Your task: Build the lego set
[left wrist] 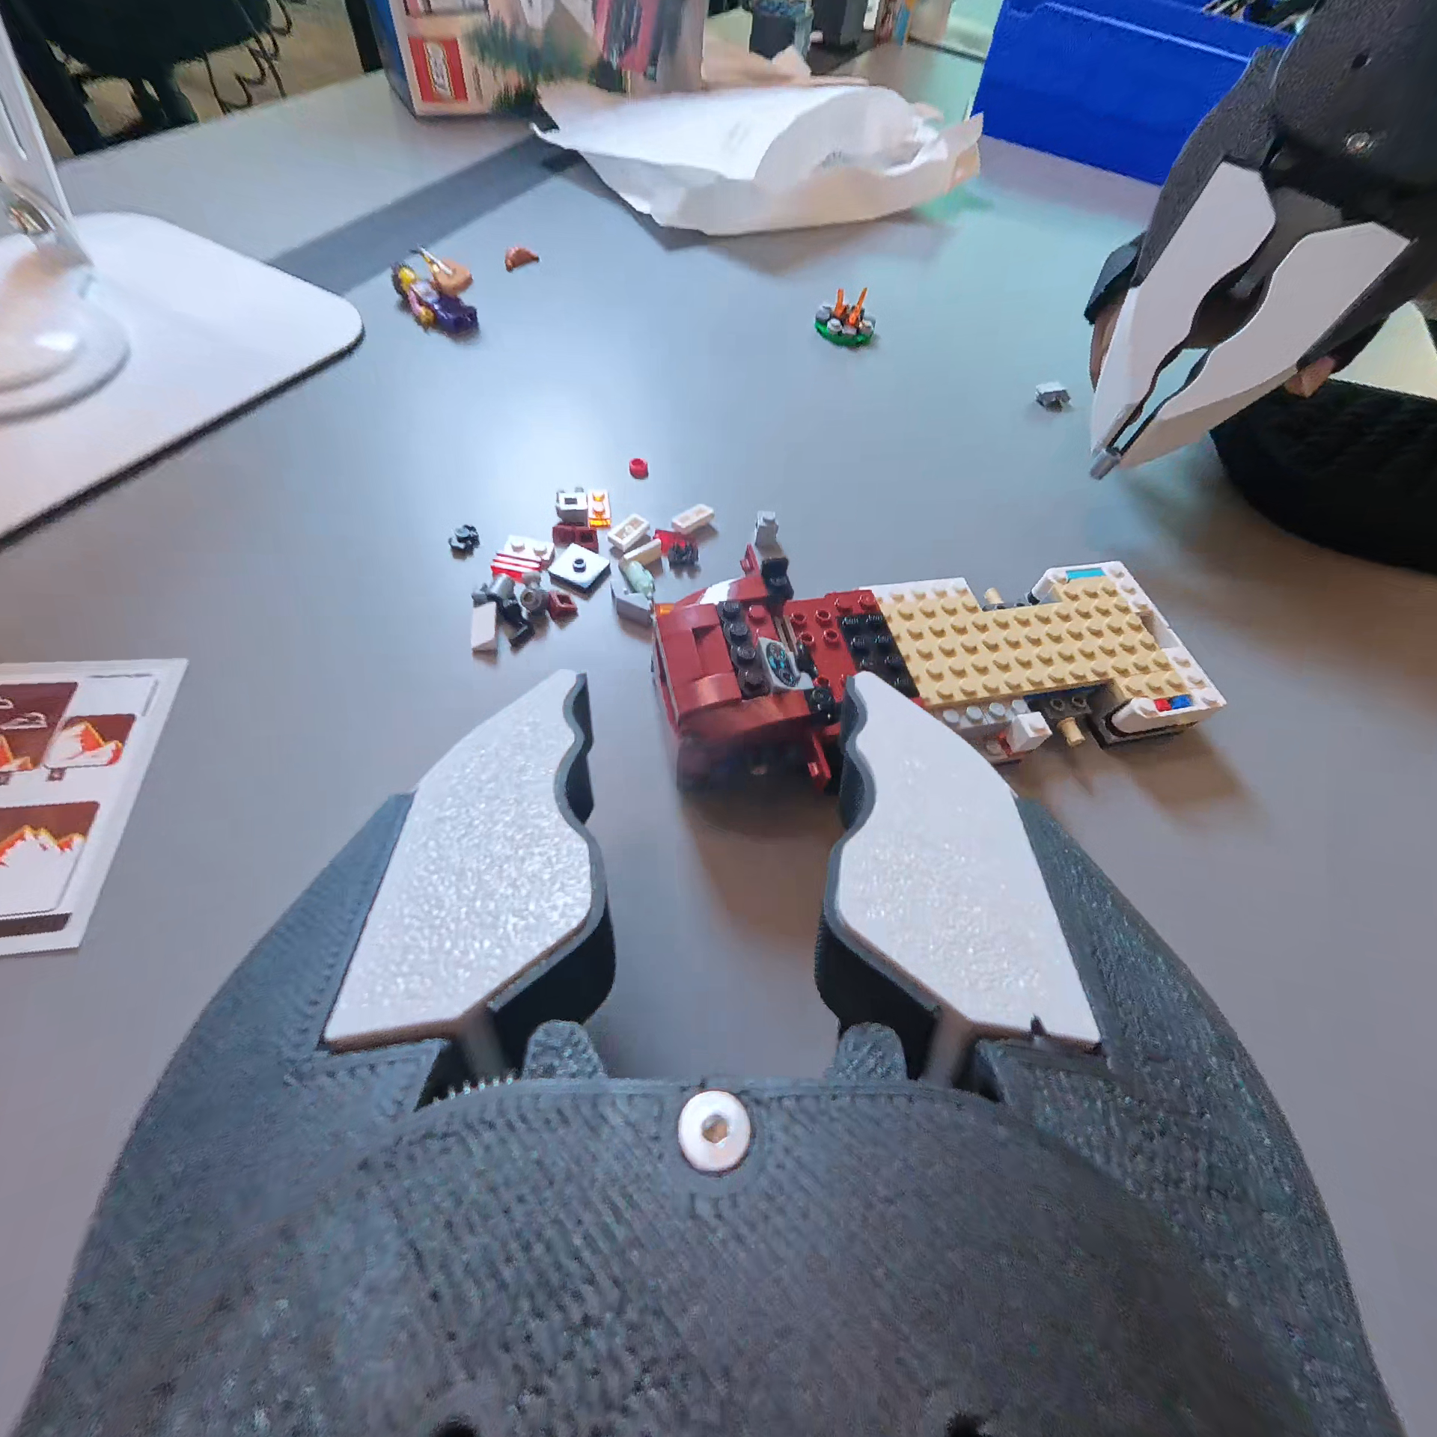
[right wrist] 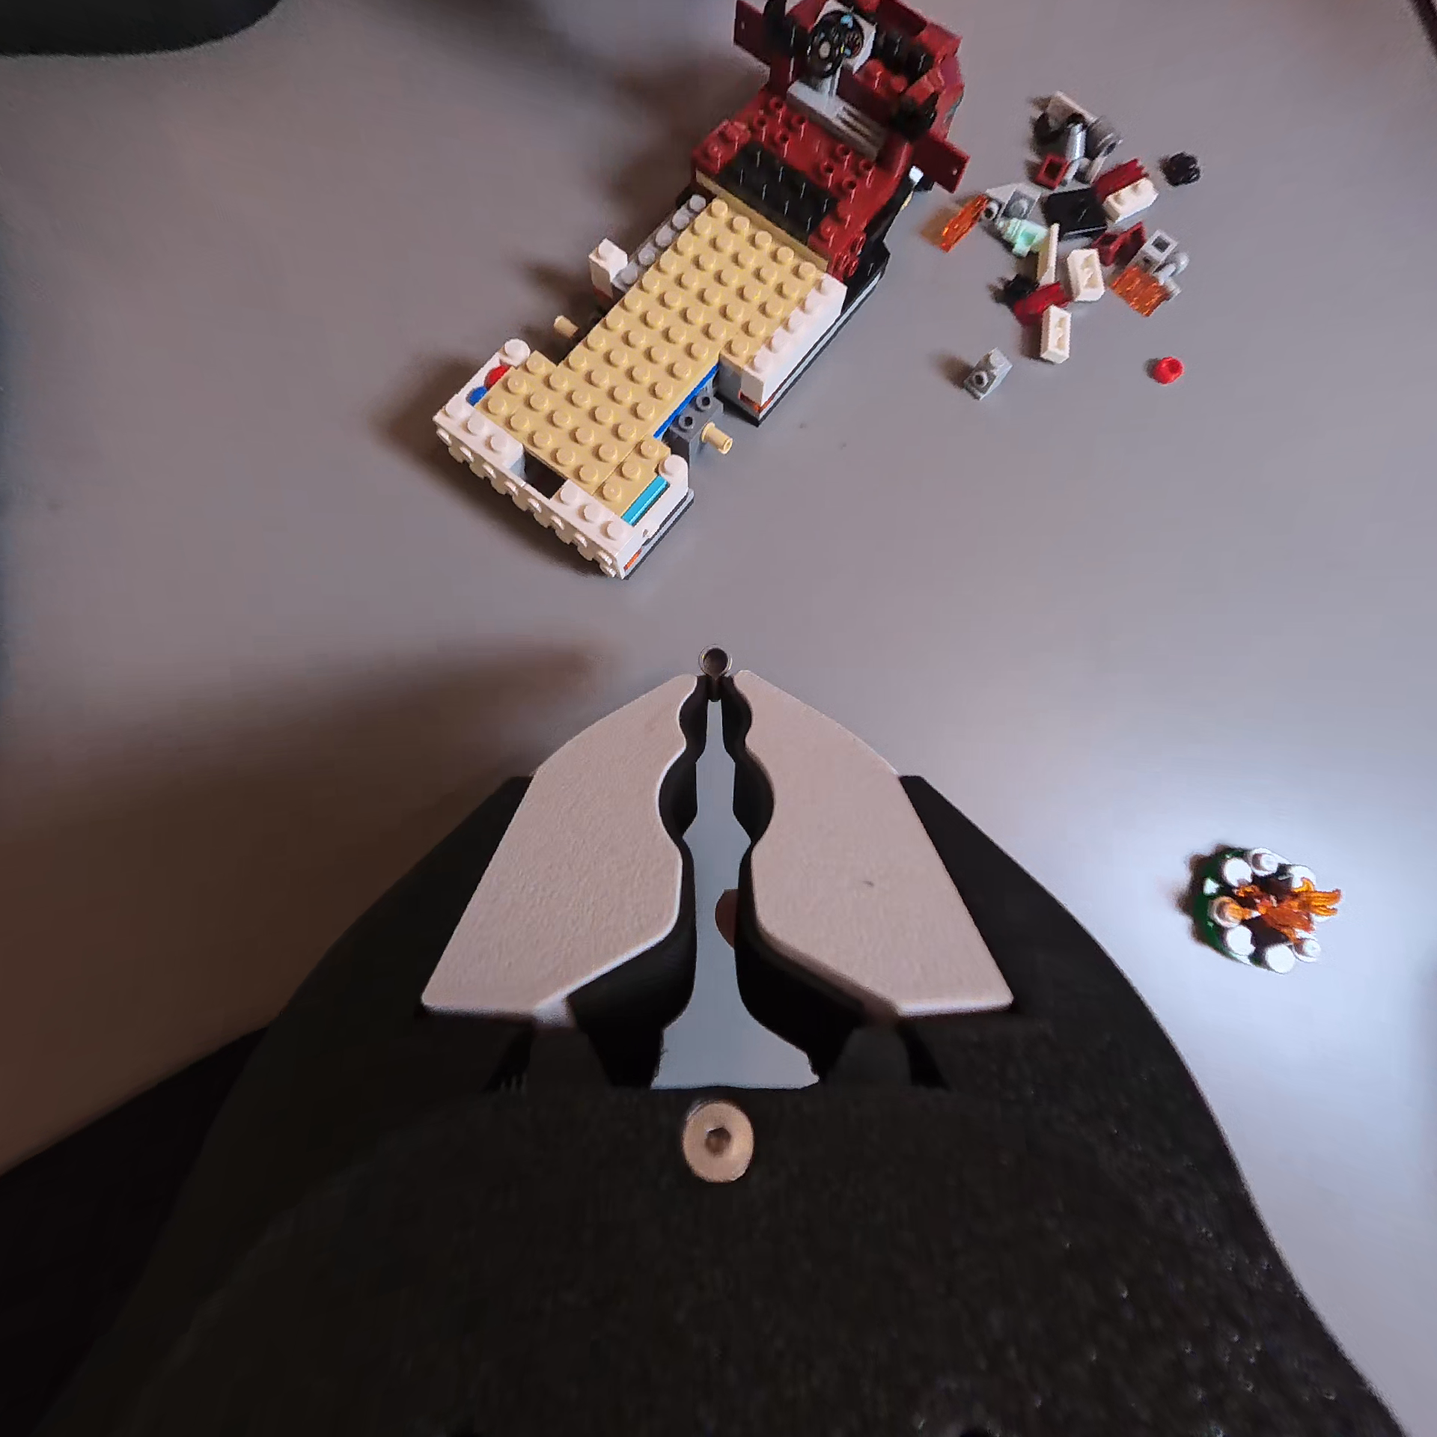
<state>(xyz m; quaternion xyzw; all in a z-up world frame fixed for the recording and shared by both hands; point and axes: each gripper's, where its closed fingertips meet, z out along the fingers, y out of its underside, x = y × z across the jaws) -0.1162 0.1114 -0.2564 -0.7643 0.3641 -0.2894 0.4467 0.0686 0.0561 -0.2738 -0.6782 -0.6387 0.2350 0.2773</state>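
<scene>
The left gripper (left wrist: 715, 700) hangs low over the grey table (left wrist: 777, 389) with its jaws spread wide. The dark-red front of a brick-built vehicle (left wrist: 746, 669) lies between the fingertips; the right-hand fingertip (left wrist: 863, 700) overlaps its corner, while a clear stretch of table separates the left-hand one from it. Nothing is gripped: the model rests flat on the table on its own, its tan studded deck (left wrist: 1003, 645) running off to the right.

The right gripper (right wrist: 715, 678) is raised above the table, well clear of the model's white rear end (right wrist: 544, 505). Its jaws are drawn almost together and pinch a tiny grey tubular piece (right wrist: 715, 663) at the very tips (only the tips could take hold of a part this small). In the left wrist view the same piece pokes out below the closed fingers (left wrist: 1103, 464).

A heap of loose bricks (left wrist: 575, 568) lies just beyond the model's front, close enough to pick from, with a red round stud (left wrist: 638, 466) a little apart. A small campfire build (right wrist: 1263, 910) sits to the right gripper's right. A sticker sheet (left wrist: 70, 793), a white stand base (left wrist: 155, 342), crumpled white paper (left wrist: 770, 155), a blue bin (left wrist: 1112, 70) and a small figure (left wrist: 435, 291) ring the work area, pushed out of the way.
</scene>
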